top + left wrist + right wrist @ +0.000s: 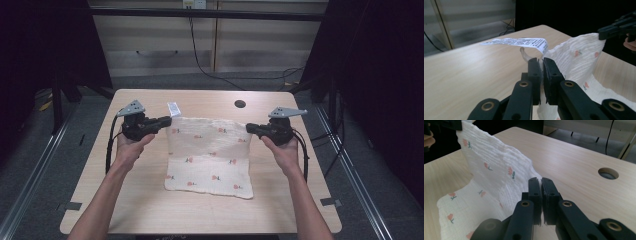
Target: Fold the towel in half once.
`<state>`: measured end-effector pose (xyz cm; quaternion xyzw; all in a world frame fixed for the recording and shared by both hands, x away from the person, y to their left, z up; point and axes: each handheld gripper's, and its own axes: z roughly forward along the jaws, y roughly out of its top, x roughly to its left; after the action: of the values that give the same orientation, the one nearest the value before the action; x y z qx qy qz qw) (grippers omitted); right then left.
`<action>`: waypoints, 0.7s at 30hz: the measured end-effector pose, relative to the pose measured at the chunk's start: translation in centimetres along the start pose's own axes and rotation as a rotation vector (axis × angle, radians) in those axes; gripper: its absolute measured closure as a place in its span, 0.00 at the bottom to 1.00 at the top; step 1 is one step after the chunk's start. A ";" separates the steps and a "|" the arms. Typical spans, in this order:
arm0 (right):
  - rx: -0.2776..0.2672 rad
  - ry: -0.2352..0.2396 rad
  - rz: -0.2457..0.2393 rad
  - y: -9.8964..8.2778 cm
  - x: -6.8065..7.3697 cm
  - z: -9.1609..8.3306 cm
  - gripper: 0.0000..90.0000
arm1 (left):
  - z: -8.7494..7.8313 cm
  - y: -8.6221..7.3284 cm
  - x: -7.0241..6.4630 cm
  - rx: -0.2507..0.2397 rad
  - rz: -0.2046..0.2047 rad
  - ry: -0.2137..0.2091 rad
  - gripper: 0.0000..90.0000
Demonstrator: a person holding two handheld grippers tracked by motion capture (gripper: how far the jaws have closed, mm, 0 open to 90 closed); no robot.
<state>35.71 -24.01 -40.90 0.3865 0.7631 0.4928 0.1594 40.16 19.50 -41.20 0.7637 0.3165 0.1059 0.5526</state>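
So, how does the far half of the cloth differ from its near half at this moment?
The far half of the cloth is lifted off the table, while the near half lies flat on it. The far half is pinched at its two corners by the left gripper and the right gripper; the near half is held by nothing. The far half carries a care label. Both show small flower prints.

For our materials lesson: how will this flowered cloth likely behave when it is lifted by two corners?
The cloth probably hangs floppy: its raised far edge sags between the left hand-held gripper and right hand-held gripper. It looks thin and crinkled, so likely light. The near half would probably drag, then follow.
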 end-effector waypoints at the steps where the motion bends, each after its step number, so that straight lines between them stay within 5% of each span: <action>1: 0.002 0.001 0.001 -0.4 -0.1 0.0 0.96 | 0.0 -0.5 0.2 0.008 -0.009 0.001 0.94; 8: 0.020 0.019 0.005 -1.8 0.2 -0.1 0.96 | -0.3 -2.3 0.2 0.051 -0.011 -0.015 0.94; 21: 0.062 0.046 -0.038 -2.9 1.9 -1.6 0.96 | -1.6 -3.3 -1.1 0.072 0.018 -0.037 0.94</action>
<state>32.24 -24.20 -42.42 0.3656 0.7887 0.4743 0.1390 37.25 20.71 -43.42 0.7876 0.3030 0.0855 0.5297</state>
